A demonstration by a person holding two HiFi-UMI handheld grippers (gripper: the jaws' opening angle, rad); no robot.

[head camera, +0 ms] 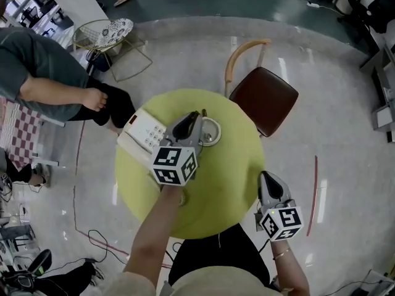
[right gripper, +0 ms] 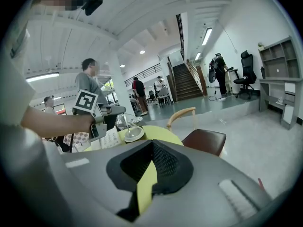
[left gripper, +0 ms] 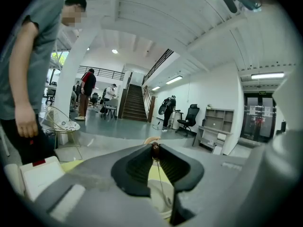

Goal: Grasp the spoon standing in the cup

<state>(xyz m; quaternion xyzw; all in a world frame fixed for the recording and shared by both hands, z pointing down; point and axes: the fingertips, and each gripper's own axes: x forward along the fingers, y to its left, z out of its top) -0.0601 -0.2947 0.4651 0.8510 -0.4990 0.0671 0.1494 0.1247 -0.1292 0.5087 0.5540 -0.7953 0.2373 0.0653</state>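
A pale cup [head camera: 212,132] on a saucer stands at the far side of the round yellow-green table [head camera: 222,190]. A thin spoon [head camera: 203,113] with a dark brown tip stands upright in it. My left gripper [head camera: 199,118] reaches over the cup from the left. In the left gripper view its pads [left gripper: 142,167] press on the spoon's brown tip [left gripper: 155,149], and the thin handle runs down into the cup [left gripper: 158,200]. My right gripper [head camera: 266,177] hovers at the table's right edge, shut with nothing in it [right gripper: 152,143]. The right gripper view shows the cup [right gripper: 133,133] beyond it.
A white keypad device [head camera: 143,134] lies on the table left of the cup. A chair with a brown seat [head camera: 264,100] stands behind the table. A person [head camera: 43,79] is at the left, with a wire stool [head camera: 114,34] near them. Cables lie on the floor [head camera: 92,236].
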